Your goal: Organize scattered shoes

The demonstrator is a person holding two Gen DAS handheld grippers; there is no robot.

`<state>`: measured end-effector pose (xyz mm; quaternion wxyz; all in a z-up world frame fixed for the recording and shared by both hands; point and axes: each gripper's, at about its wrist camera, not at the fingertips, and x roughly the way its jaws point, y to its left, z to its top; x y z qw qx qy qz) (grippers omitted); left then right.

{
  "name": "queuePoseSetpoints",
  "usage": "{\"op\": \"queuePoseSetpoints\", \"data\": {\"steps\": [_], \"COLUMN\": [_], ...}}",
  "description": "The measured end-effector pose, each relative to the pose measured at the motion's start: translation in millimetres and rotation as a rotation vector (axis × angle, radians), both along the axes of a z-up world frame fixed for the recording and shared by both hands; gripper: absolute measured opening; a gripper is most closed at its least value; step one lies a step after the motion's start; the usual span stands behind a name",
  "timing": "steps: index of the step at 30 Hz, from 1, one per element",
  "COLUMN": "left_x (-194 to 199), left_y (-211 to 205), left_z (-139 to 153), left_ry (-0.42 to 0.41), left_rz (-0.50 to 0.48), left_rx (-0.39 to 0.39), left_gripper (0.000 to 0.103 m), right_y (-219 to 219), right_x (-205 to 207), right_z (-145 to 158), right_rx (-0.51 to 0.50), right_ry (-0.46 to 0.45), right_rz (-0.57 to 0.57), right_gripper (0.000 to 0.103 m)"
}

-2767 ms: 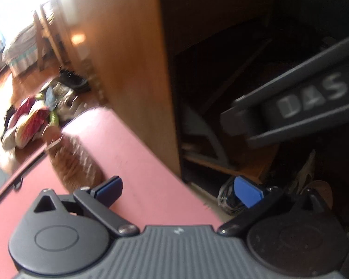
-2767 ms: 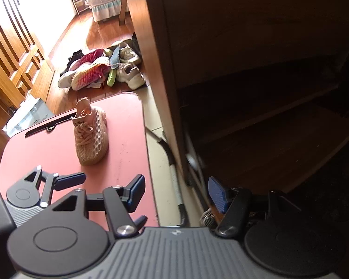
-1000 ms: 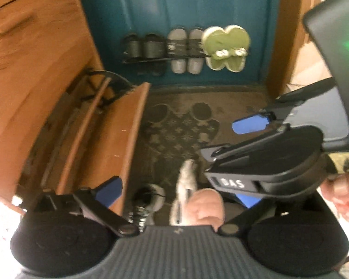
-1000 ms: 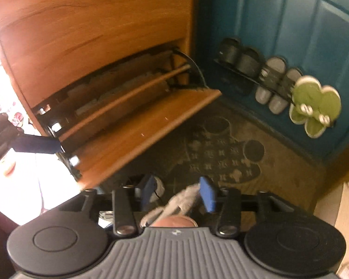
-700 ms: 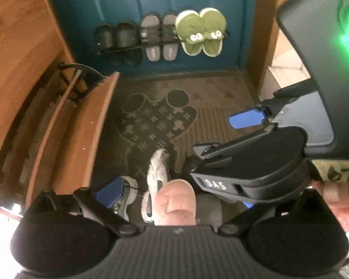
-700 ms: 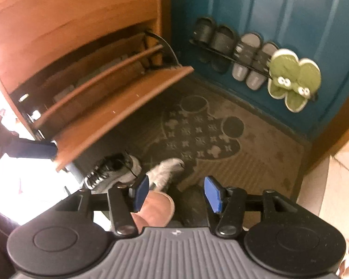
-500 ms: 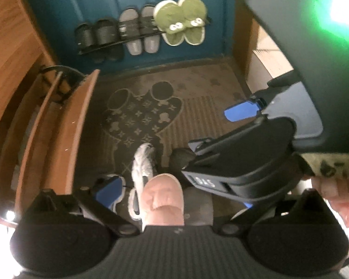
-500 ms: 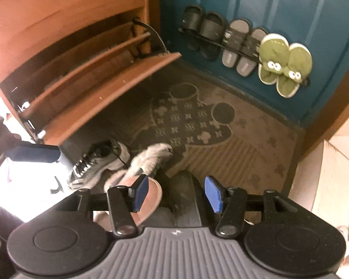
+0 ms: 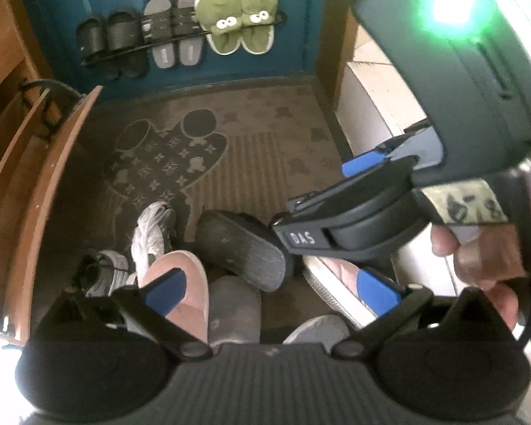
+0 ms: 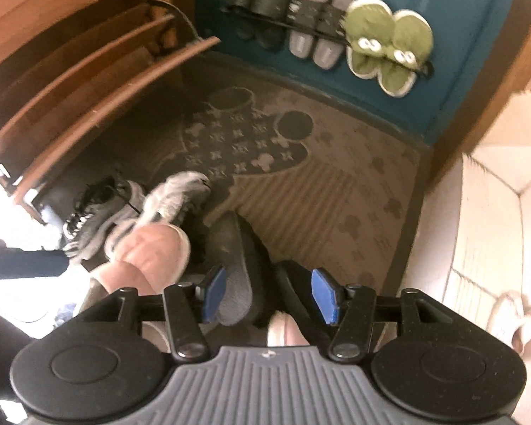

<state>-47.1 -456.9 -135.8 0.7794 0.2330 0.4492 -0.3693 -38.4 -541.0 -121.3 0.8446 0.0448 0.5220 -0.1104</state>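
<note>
Both of your grippers hang over a small heap of shoes on the brown patterned doormat point(image 10: 336, 191), and neither has hold of anything. Your right gripper point(image 10: 269, 299) stands about half open, its 2 blue pads parted directly above the upturned black rubber-soled slipper point(image 10: 244, 265). That slipper lies just ahead of and below the gripper, its long axis running from near the gripper away toward the mat, roughly in line with the gripper's own reach, so the jaws already stand across its width.

Your left gripper point(image 9: 276, 292) is spread wide and empty, hovering over the fuzzy pink slipper point(image 9: 184, 290) and the grey sneaker point(image 9: 152, 233) just beyond it. From this side the black slipper lies on a slant, toe toward the mat.

The right gripper is the nearer one to the black slipper, so I judge it the natural one to drop and close there. The open wooden tilt-out shoe cabinet point(image 10: 99, 81) lies to your left, well apart from the heap, while the door rack of slippers point(image 10: 322, 24) sits straight ahead.
</note>
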Motion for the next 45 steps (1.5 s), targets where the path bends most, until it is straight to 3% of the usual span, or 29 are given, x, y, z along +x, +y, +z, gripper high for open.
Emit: {"op": "queuePoseSetpoints", "data": {"steps": [8, 14, 16, 18, 24, 31, 36, 38, 40, 41, 45], "left_x": [-19.0, -38.4, -43.6, -49.2, -51.3, -52.1, -57.7, -61.2, -64.7, -66.5, -72.6], "left_y": [-15.4, -34.0, -38.2, -42.9, -53.2, -73.2, -90.8, -97.0, -102.9, -104.7, -111.9], "left_z": [-17.2, -28.6, -31.2, -36.6, -47.4, -56.0, -55.7, -54.8, -53.7, -52.3, -48.6], "left_ry": [-0.004, -0.007, -0.001, 0.007, 0.029, 0.036, 0.044, 0.050, 0.050, 0.035, -0.003], "left_rz": [-0.104, -0.237, -0.272, -0.317, -0.342, -0.357, -0.400, -0.405, -0.411, -0.418, -0.450], "left_rx": [0.014, 0.048, 0.059, 0.065, 0.067, 0.062, 0.060, 0.040, 0.018, 0.004, -0.045], "left_gripper": [0.101, 0.087, 0.072, 0.064, 0.043, 0.038, 0.038, 0.051, 0.097, 0.103, 0.103], "right_y": [-22.4, -38.0, -47.4, -60.9, -105.6, -139.4, -143.1, -148.6, -155.1, -158.2, -174.6], "right_x": [-21.4, -36.7, -42.9, -50.0, -74.6, -94.5, -96.7, -98.9, -103.1, -105.6, -116.1], "right_z": [-16.8, -29.0, -32.9, -38.6, -49.7, -51.7, -55.7, -56.9, -56.2, -55.2, -49.3], "right_rx": [0.013, 0.015, 0.010, -0.004, -0.033, -0.025, -0.005, 0.003, -0.006, -0.018, -0.057], "right_ry": [0.027, 0.045, 0.041, 0.043, 0.081, 0.090, 0.083, 0.076, 0.071, 0.067, 0.046], "right_rz": [-0.034, -0.045, -0.066, -0.098, -0.202, -0.289, -0.299, -0.317, -0.337, -0.346, -0.378], "right_gripper": [0.051, 0.013, 0.009, 0.004, 0.001, 0.001, 0.002, 0.002, 0.003, 0.005, 0.021]}}
